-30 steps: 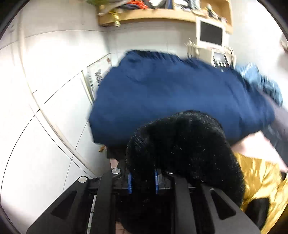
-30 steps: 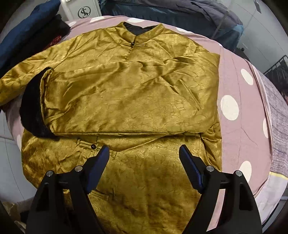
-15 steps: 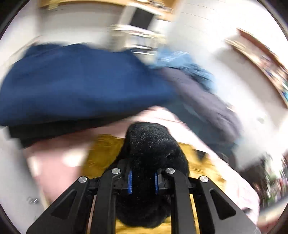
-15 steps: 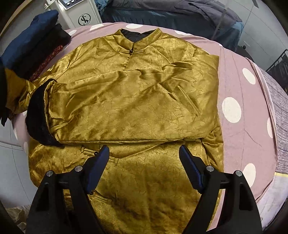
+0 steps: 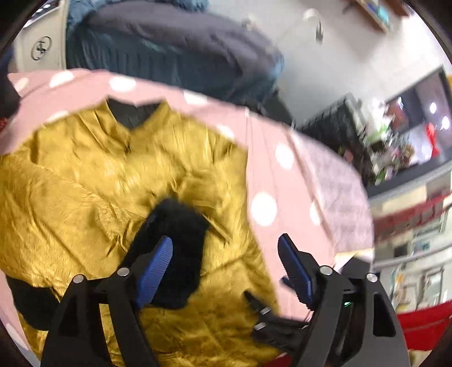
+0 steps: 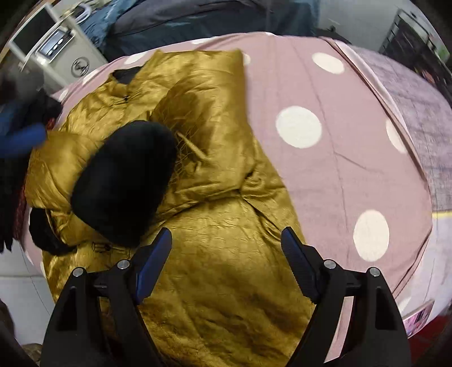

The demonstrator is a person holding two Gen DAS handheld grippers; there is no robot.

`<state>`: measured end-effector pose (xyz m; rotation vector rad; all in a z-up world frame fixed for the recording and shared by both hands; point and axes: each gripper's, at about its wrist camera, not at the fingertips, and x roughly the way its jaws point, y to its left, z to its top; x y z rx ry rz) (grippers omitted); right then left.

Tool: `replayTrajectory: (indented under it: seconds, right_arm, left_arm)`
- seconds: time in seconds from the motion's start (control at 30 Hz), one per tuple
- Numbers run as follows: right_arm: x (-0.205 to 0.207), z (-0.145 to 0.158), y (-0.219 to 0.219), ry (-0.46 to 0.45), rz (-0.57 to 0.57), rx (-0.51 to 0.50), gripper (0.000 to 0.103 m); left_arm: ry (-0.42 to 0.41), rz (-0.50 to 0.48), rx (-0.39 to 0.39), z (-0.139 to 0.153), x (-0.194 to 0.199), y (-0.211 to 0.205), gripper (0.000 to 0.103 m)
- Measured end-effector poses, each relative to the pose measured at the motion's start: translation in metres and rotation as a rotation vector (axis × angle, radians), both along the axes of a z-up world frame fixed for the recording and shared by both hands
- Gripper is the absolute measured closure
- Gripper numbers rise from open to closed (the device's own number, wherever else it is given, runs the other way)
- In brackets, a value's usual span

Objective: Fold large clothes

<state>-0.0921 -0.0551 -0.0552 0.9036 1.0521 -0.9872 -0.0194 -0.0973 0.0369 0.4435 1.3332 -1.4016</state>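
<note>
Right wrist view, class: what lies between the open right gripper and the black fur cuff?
Only wrinkled gold jacket fabric lies between right gripper and black fur cuff.

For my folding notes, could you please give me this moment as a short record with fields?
garment: gold satin jacket, collar at the far end
sleeves: both folded across the chest
near cuff: black fur cuff lying on the jacket front
surface: pink sheet with white dots
left gripper: open, jaws have just been opening, the cuff beside the left pad with neither pad pressing it
right gripper: open, above the jacket's lower part, nothing between the jaws
background: dark bedding beyond the sheet
</note>
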Motion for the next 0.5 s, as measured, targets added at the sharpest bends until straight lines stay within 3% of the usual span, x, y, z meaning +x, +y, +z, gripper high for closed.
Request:
replayTrajectory:
  seconds: [0.13, 0.27, 0.43, 0.5]
  right_arm:
    - [-0.014, -0.001, -0.010, -0.070, -0.065, 0.031, 0.024]
    - [0.003, 0.000, -0.016, -0.177, -0.028, 0.069, 0.024]
    - [0.055, -0.010, -0.025, -0.246, 0.051, 0.151, 0.024]
    - [0.073, -0.017, -0.027, -0.268, 0.062, 0.181, 0.028]
  left_arm:
    - [-0.046, -0.024, 0.003, -0.008, 0.010, 0.011, 0.013]
    - [-0.123, 0.034, -0.021, 0.000, 0.043, 0.039, 0.009]
    - [-0.217, 0.269, 0.067, -0.021, 0.116, 0.109, 0.009]
    - [-0.235, 0.368, 0.106, -0.031, 0.142, 0.142, 0.009]
